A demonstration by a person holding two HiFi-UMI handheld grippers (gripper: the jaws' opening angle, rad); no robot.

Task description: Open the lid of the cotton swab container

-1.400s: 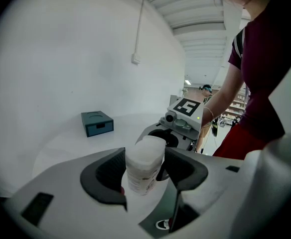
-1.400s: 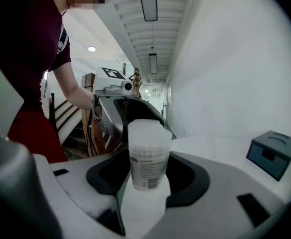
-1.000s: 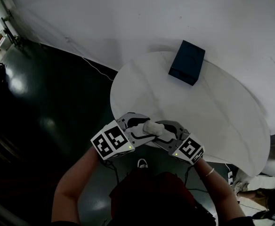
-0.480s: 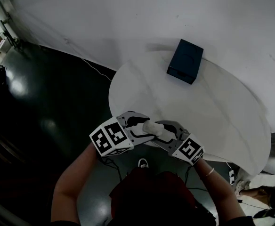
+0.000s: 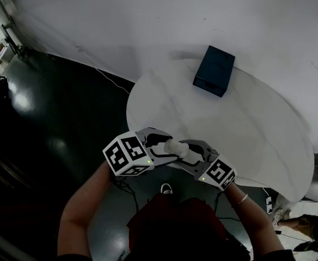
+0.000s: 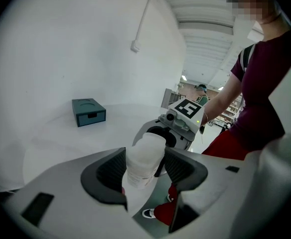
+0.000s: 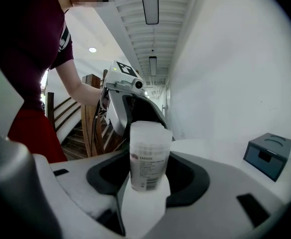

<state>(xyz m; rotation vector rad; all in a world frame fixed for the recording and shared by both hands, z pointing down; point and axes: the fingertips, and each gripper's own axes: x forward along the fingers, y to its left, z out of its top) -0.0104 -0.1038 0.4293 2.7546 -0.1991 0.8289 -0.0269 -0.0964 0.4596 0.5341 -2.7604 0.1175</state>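
A person holds a translucent cotton swab container [image 5: 176, 147] in the air over the near edge of a round white tabletop [image 5: 246, 118]. The left tool [image 6: 145, 169] pinches one end of it and the right tool [image 7: 148, 179] pinches the other, with the two tools facing each other. The lid looks closed, and I cannot tell which end carries it.

To open it well, one tool should probably hold firm while the other twists or pulls straight along the container's axis, without squeezing the thin wall.

A blue box [image 5: 214, 71] sits well apart at the far edge. The tabletop between is bare, and dark floor [image 5: 55, 118] lies beyond its left edge.
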